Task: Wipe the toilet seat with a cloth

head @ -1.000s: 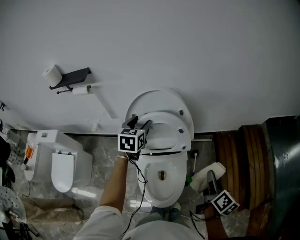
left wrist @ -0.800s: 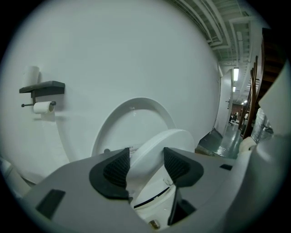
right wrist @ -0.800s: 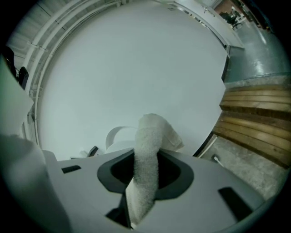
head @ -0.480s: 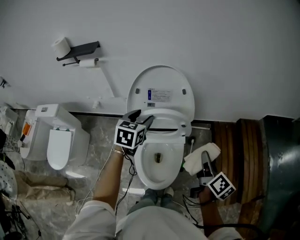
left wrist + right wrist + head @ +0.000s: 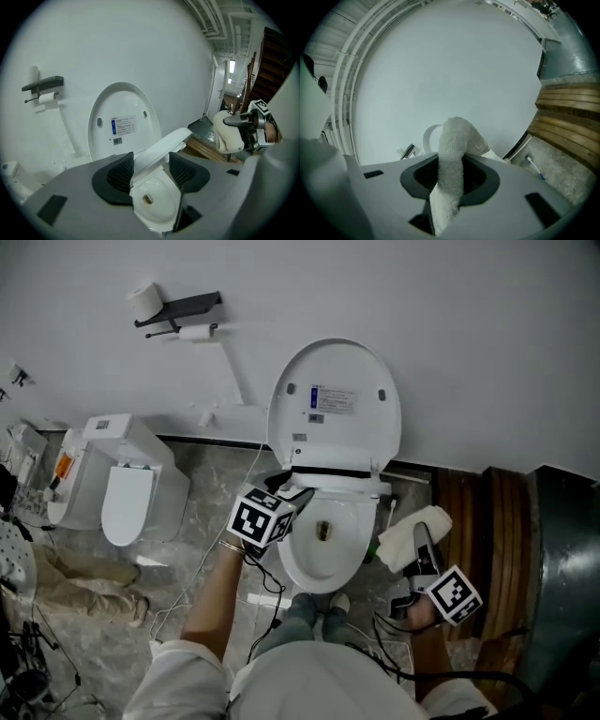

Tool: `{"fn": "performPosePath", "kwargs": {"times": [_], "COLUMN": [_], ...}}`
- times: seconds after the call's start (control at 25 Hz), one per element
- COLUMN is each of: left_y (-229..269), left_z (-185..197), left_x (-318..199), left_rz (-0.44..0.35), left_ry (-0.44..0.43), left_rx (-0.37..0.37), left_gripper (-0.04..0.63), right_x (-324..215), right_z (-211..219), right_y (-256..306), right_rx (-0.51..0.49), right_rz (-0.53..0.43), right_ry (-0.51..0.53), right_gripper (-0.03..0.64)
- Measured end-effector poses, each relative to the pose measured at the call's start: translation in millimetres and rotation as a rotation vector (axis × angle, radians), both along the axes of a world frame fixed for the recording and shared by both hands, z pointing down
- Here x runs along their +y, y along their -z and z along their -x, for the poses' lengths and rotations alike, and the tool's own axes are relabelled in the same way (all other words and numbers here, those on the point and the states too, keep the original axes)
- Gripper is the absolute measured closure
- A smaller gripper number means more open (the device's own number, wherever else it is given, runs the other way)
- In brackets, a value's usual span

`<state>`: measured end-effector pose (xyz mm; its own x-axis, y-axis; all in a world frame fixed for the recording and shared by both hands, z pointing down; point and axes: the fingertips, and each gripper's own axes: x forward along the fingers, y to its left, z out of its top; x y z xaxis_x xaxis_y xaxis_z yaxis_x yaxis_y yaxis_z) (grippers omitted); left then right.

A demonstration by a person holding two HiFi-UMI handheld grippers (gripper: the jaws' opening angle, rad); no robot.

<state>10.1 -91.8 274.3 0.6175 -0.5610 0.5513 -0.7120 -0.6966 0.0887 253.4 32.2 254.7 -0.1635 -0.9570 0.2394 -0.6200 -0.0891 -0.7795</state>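
A white toilet stands against the wall with its lid (image 5: 335, 399) upright. Its seat (image 5: 339, 486) is tilted partway between the lid and the bowl (image 5: 323, 545). My left gripper (image 5: 284, 491) is shut on the seat's left front edge. The left gripper view shows the seat (image 5: 161, 146) slanting up between the jaws of the left gripper (image 5: 151, 169), with the lid (image 5: 123, 122) behind. My right gripper (image 5: 419, 542), to the right of the bowl, is shut on a folded white cloth (image 5: 401, 542). The cloth (image 5: 452, 164) stands up between the right gripper's (image 5: 451, 180) jaws.
A black paper holder (image 5: 184, 309) with rolls hangs on the wall at upper left. A small white lidded bin (image 5: 127, 491) stands left of the toilet. Wooden steps (image 5: 487, 521) lie to the right. A brush (image 5: 534, 167) lies on the floor by the wall.
The seat has come away from the lid and tilted down with my left gripper on it. The right gripper still holds the cloth beside the bowl.
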Motion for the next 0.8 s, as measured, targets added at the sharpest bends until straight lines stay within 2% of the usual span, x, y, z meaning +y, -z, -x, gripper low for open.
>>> {"fn": "performPosePath", "kwargs": {"times": [0.2,0.36,0.56,0.68,0.8], "left_y": [-18.3,-38.3,-69.2,-92.7,-107.6], "left_z": [4.8,9.0,14.4,16.1,16.8], "left_x": [34.7,65.4,104.5,130.3,151.2], "left_rz": [0.011,-0.024,-0.031,-0.008,0.014], "left_ry": [-0.042,-0.066,-0.089,-0.137,-0.208], "left_rx": [-0.04,-0.068,-0.132,-0.169,-0.173], "left_gripper": [0.336,0.336,0.336,0.336,0.336], "right_x": [12.8,22.3,28.5,36.0,45.5], "right_z": [6.1,13.1,17.4,16.7,14.2], "right_y": [-5.0,-12.1,-23.9,-34.7,-44.6], "right_rx": [-0.01,-0.013,0.056,0.07,0.092], "right_rz": [0.007,0.018,0.037,0.062,0.104], "right_ry": [0.023,0.059,0.115,0.104,0.056], "right_gripper": [0.517,0.515,0.517,0.515,0.516]}}
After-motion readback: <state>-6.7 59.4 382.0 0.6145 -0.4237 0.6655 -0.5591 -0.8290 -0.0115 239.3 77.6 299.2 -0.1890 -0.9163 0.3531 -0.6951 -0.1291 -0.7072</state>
